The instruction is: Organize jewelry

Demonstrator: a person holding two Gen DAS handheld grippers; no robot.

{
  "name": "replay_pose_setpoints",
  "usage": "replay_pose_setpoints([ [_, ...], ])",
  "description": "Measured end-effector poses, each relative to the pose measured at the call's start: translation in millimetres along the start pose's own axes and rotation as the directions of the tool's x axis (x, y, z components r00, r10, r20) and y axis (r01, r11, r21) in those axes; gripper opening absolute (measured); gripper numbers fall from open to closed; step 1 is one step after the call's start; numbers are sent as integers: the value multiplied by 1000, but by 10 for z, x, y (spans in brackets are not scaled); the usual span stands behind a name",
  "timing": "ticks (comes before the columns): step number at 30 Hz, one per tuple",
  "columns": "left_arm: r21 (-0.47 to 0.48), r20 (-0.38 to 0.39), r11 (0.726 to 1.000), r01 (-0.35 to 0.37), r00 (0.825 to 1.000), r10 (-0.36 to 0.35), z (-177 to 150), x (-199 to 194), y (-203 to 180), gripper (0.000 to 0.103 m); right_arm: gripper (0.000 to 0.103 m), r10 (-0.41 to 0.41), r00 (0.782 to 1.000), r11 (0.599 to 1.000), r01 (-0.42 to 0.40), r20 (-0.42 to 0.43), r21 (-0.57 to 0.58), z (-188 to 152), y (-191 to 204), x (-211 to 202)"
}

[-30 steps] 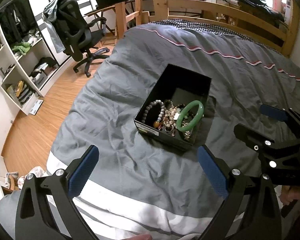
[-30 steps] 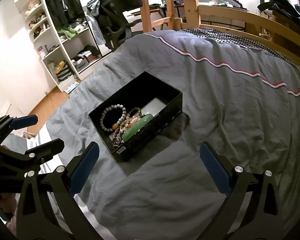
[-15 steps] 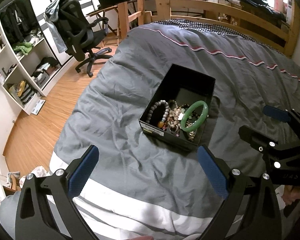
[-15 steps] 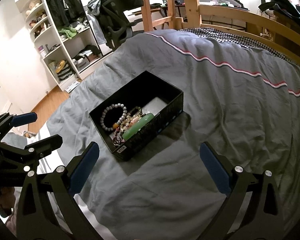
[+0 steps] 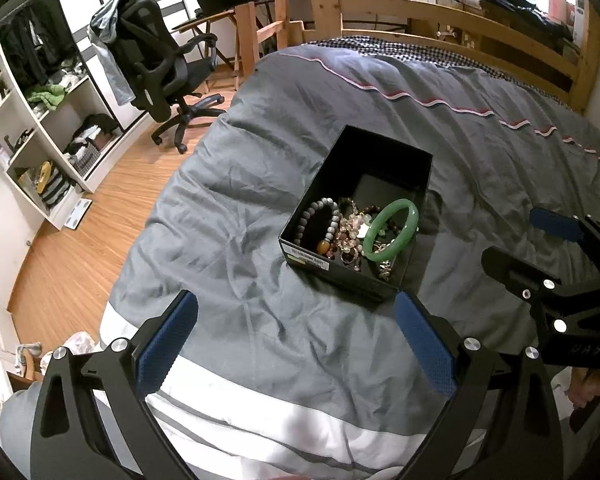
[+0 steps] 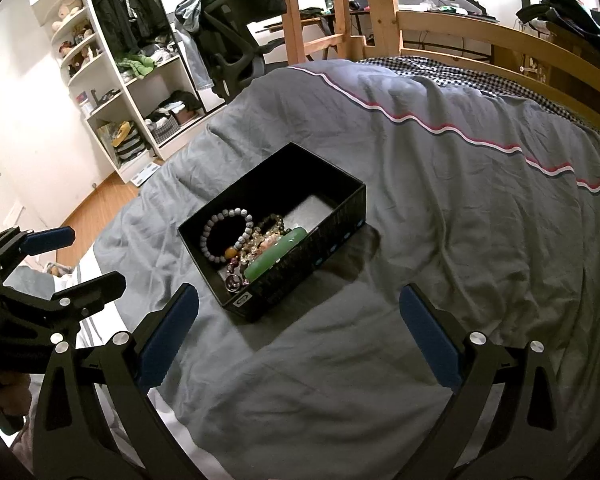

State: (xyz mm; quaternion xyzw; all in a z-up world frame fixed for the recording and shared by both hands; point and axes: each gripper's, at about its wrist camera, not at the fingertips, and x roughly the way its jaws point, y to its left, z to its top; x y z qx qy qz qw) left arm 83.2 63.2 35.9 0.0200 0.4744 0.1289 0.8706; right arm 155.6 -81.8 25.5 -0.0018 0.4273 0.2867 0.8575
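Note:
A black open box (image 5: 374,150) (image 6: 332,220) sits on the grey bedspread. It holds a green bangle (image 5: 390,229) (image 6: 278,254), a grey bead bracelet (image 5: 320,222) (image 6: 226,234) and a tangle of smaller beaded pieces (image 5: 350,232). My left gripper (image 5: 296,344) is open and empty, held above the bed in front of the box. My right gripper (image 6: 298,336) is open and empty, also in front of the box. Each gripper shows in the other's view, the right one (image 5: 540,248) and the left one (image 6: 72,264).
The grey duvet (image 6: 440,184) has a white band near the front edge. A wooden bed frame (image 5: 440,32) runs along the far side. An office chair (image 5: 160,68) and white shelves (image 5: 48,132) stand left on the wooden floor.
The box has shifted a little right and up in the left wrist view as my left gripper moved. The right wrist view is almost unchanged. Both grippers stay open.

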Motion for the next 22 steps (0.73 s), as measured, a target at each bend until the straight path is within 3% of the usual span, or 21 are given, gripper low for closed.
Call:
replay_pose_setpoints([
  [13, 4, 6, 999, -34, 999, 34, 7, -6, -6, 97, 99, 3, 1000, 1000, -3, 0, -3, -2, -3, -2],
  [22, 2, 0, 1000, -9, 1000, 9, 11, 12, -15, 97, 99, 4, 1000, 1000, -4, 3, -4, 2, -17, 0],
])
